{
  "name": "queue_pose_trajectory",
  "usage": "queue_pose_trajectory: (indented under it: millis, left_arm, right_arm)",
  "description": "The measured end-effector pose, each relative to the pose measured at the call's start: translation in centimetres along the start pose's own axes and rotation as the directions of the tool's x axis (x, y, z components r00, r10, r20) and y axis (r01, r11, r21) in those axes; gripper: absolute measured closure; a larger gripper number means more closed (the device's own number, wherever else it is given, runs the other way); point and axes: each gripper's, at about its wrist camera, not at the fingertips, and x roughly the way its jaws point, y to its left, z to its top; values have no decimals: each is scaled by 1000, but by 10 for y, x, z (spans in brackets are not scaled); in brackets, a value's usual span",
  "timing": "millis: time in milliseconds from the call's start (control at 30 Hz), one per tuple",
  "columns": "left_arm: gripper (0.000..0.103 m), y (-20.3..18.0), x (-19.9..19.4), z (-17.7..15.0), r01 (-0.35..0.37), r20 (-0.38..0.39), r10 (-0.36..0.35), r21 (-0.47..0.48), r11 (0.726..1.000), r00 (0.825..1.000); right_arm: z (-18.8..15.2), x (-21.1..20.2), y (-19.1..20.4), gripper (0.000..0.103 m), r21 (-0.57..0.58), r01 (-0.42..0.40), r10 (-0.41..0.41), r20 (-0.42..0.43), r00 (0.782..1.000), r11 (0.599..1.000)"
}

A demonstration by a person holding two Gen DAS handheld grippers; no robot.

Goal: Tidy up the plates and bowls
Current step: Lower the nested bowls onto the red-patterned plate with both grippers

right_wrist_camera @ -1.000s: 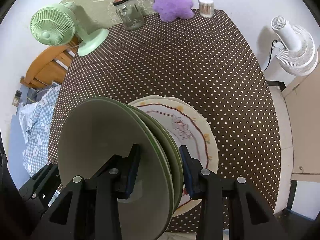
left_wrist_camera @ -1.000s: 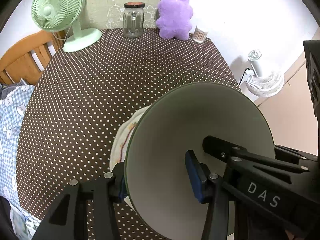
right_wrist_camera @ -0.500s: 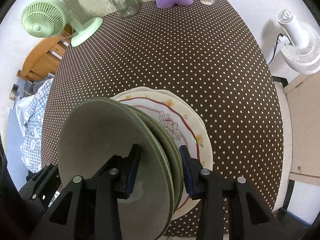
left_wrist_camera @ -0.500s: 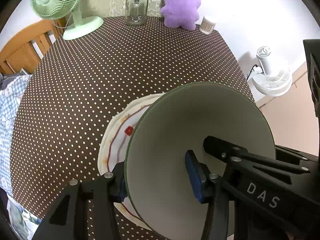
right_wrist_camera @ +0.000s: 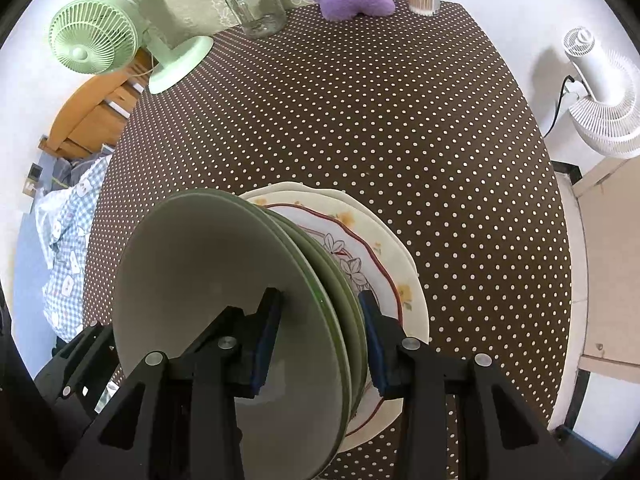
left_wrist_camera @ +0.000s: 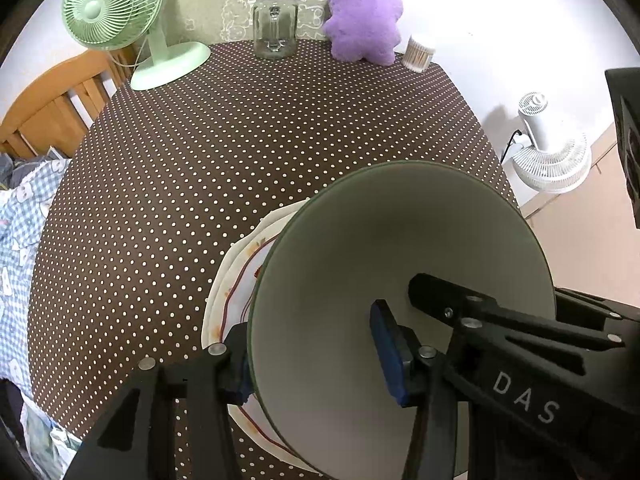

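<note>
Both grippers hold a stack of pale green plates (right_wrist_camera: 224, 296) on edge, tilted above a stack of white floral plates (right_wrist_camera: 380, 248) lying on the brown dotted table. My right gripper (right_wrist_camera: 320, 332) is shut across the green stack's rim, one pad on each side. My left gripper (left_wrist_camera: 316, 356) is shut on the same green plates (left_wrist_camera: 400, 248) from the other side; one pad is inside the plate face, the other behind it. The floral plates (left_wrist_camera: 240, 264) show under the green ones in the left wrist view.
At the table's far edge stand a green desk fan (left_wrist_camera: 120, 20), a glass jar (left_wrist_camera: 275, 24), a purple plush toy (left_wrist_camera: 366, 20) and a cotton swab box (left_wrist_camera: 418, 54). A white floor fan (right_wrist_camera: 600, 96) is off the right edge. A wooden chair (left_wrist_camera: 52, 96) is left.
Both grippers, with the green plates, have drawn back towards the near edge and more of the floral plates shows beneath. The grips have not changed.
</note>
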Motion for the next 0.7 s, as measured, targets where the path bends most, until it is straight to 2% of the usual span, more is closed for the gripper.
queue_pose_trajectory:
  millis: [133, 233, 267, 333, 400, 467, 700]
  left_arm:
    - [50, -1, -1, -2, -3, 3, 3, 3, 1000, 1000]
    - [38, -1, -4, -2, -6, 16, 6, -6, 1000, 1000]
    - [32, -1, -7, -3, -12, 24, 12, -8, 1000, 1000]
    - [26, -1, -11, -4, -32, 37, 32, -11, 999, 999]
    - [21, 1, -13, -5, -39, 40, 40, -22, 999, 998]
    - [20, 3, -17, -7, -38, 47, 40, -33, 999, 998]
    - [16, 3, -40, -13, -47, 117, 49, -17, 999, 992]
  right_arm:
    - [-4, -2, 1, 60, -7, -3, 3, 14, 1000, 1000]
    - [-7, -7, 3, 60, -19, -1, 2, 33, 999, 1000]
    - [-7, -10, 4, 58, -30, 1, 1, 44, 999, 1000]
    - [-9, -16, 7, 53, -54, 22, -18, 67, 998, 998]
    - [-10, -21, 8, 42, -67, 55, -50, 83, 995, 996]
    - [-12, -27, 6, 33, -67, 57, -50, 100, 994, 996]
    - [-24, -52, 7, 27, -72, 72, -58, 184, 981, 995]
